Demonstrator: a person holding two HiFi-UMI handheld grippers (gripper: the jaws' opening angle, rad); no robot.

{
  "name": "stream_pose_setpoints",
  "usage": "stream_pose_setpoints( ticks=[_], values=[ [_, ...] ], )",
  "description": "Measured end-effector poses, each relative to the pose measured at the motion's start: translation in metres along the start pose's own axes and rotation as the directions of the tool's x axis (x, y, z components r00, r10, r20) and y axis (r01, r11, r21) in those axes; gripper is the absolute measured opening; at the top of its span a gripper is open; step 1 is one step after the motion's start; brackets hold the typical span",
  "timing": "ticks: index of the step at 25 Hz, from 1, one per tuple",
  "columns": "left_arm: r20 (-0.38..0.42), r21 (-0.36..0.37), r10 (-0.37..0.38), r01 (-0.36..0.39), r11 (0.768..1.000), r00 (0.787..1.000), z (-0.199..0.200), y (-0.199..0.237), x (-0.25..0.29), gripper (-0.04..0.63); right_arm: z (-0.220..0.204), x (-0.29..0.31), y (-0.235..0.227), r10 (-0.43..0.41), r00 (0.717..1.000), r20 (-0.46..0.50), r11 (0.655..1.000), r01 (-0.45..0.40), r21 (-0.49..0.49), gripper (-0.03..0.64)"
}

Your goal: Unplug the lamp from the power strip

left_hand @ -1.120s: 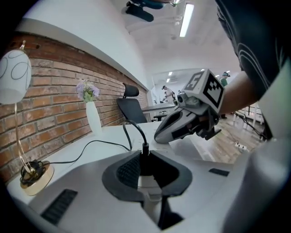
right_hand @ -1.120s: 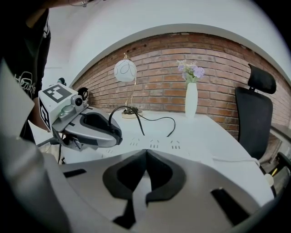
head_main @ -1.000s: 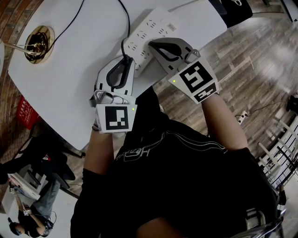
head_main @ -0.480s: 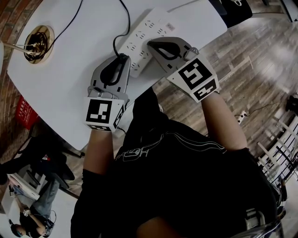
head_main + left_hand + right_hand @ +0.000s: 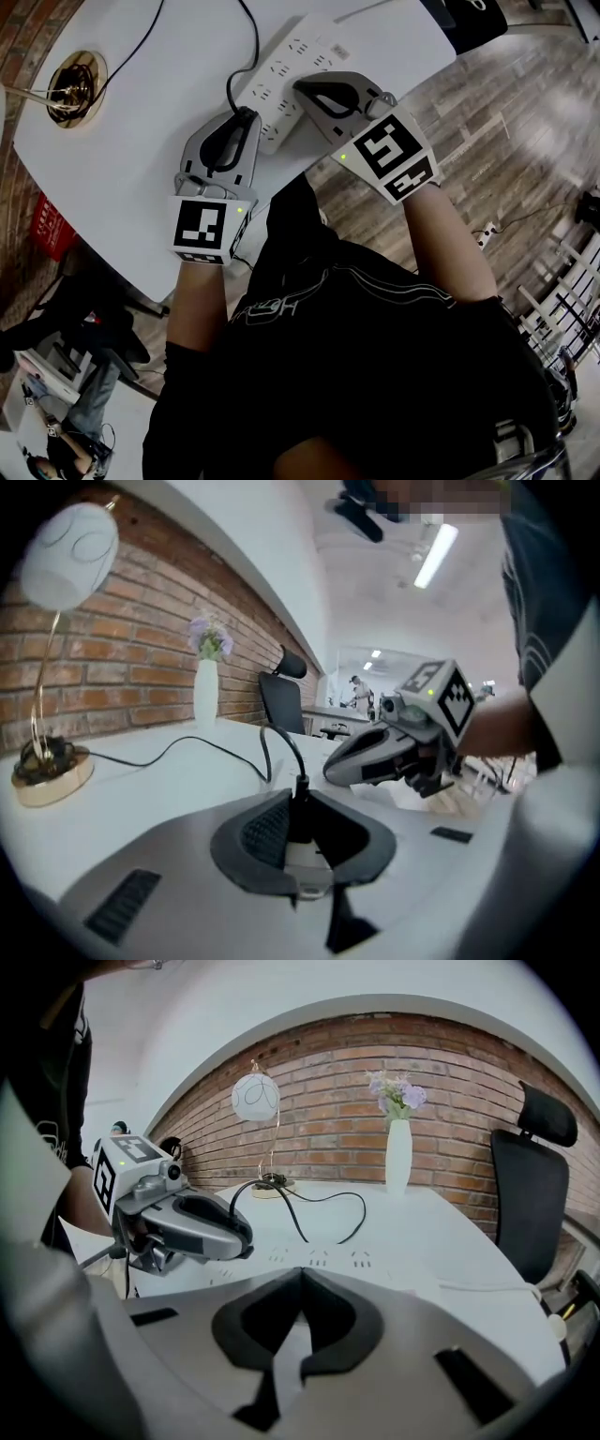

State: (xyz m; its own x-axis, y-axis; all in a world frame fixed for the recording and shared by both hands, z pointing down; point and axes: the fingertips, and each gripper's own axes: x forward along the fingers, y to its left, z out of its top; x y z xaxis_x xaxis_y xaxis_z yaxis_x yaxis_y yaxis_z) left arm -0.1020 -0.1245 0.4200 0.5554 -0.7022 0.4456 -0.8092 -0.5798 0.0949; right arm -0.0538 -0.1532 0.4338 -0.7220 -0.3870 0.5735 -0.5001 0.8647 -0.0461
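Two grippers meet at the near edge of the white table (image 5: 131, 169), both working at the white power strip (image 5: 281, 75). The left gripper (image 5: 242, 120) is clenched on the black plug (image 5: 299, 810), its ridged pads pressed against the plug's sides, right at the near end of the strip. From where I stand I can't make out whether the prongs are seated or clear. The black cord (image 5: 254, 37) rises from the plug, curls away across the tabletop and runs off toward the lamp (image 5: 255, 1098), which stands on its brass base far over at the table's other side, near the brick wall. The right gripper (image 5: 300, 87) has its jaws drawn together with nothing between them, the tips resting on the top of the strip (just beside the rows of sockets). A white vase of flowers (image 5: 398, 1152) stands farther along the wall.
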Motion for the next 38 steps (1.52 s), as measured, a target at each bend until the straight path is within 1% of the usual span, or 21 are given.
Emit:
stream_pose_setpoints(
  ticks=[2, 4, 5, 7, 9, 11, 13, 16, 18, 20, 21, 23, 25, 27, 29, 32, 34, 35, 36, 37, 38],
  values=[
    [-0.001, -0.089, -0.016, 0.016, 0.996, 1.000, 0.000, 0.003, 0.000, 0.052, 0.000, 0.000, 0.000, 0.004, 1.000, -0.003, 1.000, -0.004, 0.004, -0.005],
    [-0.006, -0.104, -0.016, 0.015, 0.994, 1.000, 0.000, 0.003, 0.000, 0.052, 0.000, 0.000, 0.000, 0.006, 1.000, -0.009, 1.000, -0.006, 0.002, -0.003],
    [-0.012, -0.074, -0.006, 0.005, 0.997, 1.000, 0.001, 0.003, 0.000, 0.052, 0.000, 0.000, 0.000, 0.008, 1.000, -0.011, 1.000, -0.008, 0.001, -0.005],
    [-0.024, 0.057, 0.027, -0.026, 0.998, 0.999, 0.002, 0.001, 0.000, 0.052, 0.000, 0.000, 0.000, 0.011, 1.000, -0.015, 1.000, -0.011, 0.000, -0.005],
    [-0.026, 0.225, 0.053, -0.046, 0.973, 0.998, 0.002, -0.003, 0.000, 0.052, -0.001, 0.000, 0.000, 0.012, 1.000, -0.017, 1.000, -0.012, -0.003, -0.005],
    [-0.015, 0.315, 0.052, -0.045, 0.948, 0.999, 0.001, -0.006, 0.000, 0.052, -0.001, 0.002, 0.000, 0.013, 1.000, -0.019, 1.000, -0.013, -0.007, -0.003],
    [-0.015, 0.283, 0.040, -0.034, 0.958, 0.999, 0.000, -0.006, 0.001, 0.052, -0.002, 0.002, 0.000, 0.014, 1.000, -0.018, 1.000, -0.014, -0.010, -0.005],
    [-0.030, 0.099, 0.005, -0.002, 0.995, 1.000, -0.001, -0.004, 0.001, 0.052, -0.002, 0.001, -0.001, 0.014, 1.000, -0.019, 1.000, -0.015, -0.007, -0.005],
    [-0.030, -0.056, -0.026, 0.025, 0.998, 0.999, 0.000, 0.000, 0.001, 0.052, -0.002, 0.000, -0.001, 0.015, 1.000, -0.021, 1.000, -0.015, -0.002, -0.005],
    [-0.031, -0.134, -0.040, 0.035, 0.990, 0.999, 0.000, 0.003, 0.001, 0.052, -0.002, 0.001, -0.001, 0.018, 1.000, -0.025, 1.000, -0.018, -0.002, -0.003],
    [-0.035, -0.120, -0.032, 0.028, 0.992, 0.999, 0.000, 0.003, 0.001, 0.052, -0.002, 0.001, 0.000, 0.019, 0.999, -0.027, 1.000, -0.019, -0.002, -0.005],
    [-0.051, 0.015, 0.005, -0.004, 1.000, 0.999, 0.000, 0.002, 0.001, 0.051, -0.002, 0.001, 0.000, 0.019, 0.999, -0.030, 1.000, -0.019, -0.006, -0.005],
    [-0.061, 0.172, 0.036, -0.025, 0.985, 0.997, 0.002, -0.002, 0.000, 0.052, -0.002, 0.000, 0.000, 0.018, 0.999, -0.030, 1.000, -0.018, -0.010, -0.005],
    [-0.064, 0.251, 0.043, -0.026, 0.968, 0.997, 0.003, -0.006, 0.000, 0.052, -0.002, 0.000, 0.000, 0.020, 0.999, -0.029, 1.000, -0.020, -0.009, -0.003],
    [-0.063, 0.242, 0.027, -0.011, 0.970, 0.998, 0.003, -0.007, 0.000, 0.051, -0.002, 0.000, -0.001, 0.022, 0.999, -0.026, 1.000, -0.022, -0.005, -0.005],
    [-0.048, 0.074, -0.017, 0.021, 0.997, 0.999, 0.003, -0.003, -0.001, 0.051, -0.002, 0.000, -0.001, 0.021, 0.999, -0.024, 1.000, -0.021, 0.000, -0.005],
    [-0.040, -0.023, -0.027, 0.026, 0.999, 0.999, 0.003, 0.001, -0.001, 0.051, -0.002, 0.001, 0.000, 0.018, 1.000, -0.024, 1.000, -0.018, 0.002, -0.005],
    [-0.041, -0.043, -0.023, 0.022, 0.999, 0.999, 0.002, 0.002, -0.001, 0.051, -0.002, 0.001, 0.000, 0.018, 1.000, -0.024, 1.000, -0.018, 0.002, -0.005],
    [-0.047, -0.039, -0.015, 0.013, 0.999, 0.999, 0.002, 0.003, -0.001, 0.051, -0.002, 0.001, 0.000, 0.018, 1.000, -0.026, 1.000, -0.018, 0.001, -0.005],
    [-0.056, 0.000, 0.000, 0.000, 1.000, 0.998, 0.003, 0.003, -0.001, 0.051, -0.001, 0.001, 0.000, 0.018, 0.999, -0.028, 1.000, -0.018, 0.000, -0.005],
    [-0.069, 0.074, 0.019, -0.013, 0.997, 0.997, 0.003, 0.001, -0.001, 0.051, -0.001, 0.001, 0.000, 0.018, 0.999, -0.031, 1.000, -0.018, -0.003, -0.005]
  ],
)
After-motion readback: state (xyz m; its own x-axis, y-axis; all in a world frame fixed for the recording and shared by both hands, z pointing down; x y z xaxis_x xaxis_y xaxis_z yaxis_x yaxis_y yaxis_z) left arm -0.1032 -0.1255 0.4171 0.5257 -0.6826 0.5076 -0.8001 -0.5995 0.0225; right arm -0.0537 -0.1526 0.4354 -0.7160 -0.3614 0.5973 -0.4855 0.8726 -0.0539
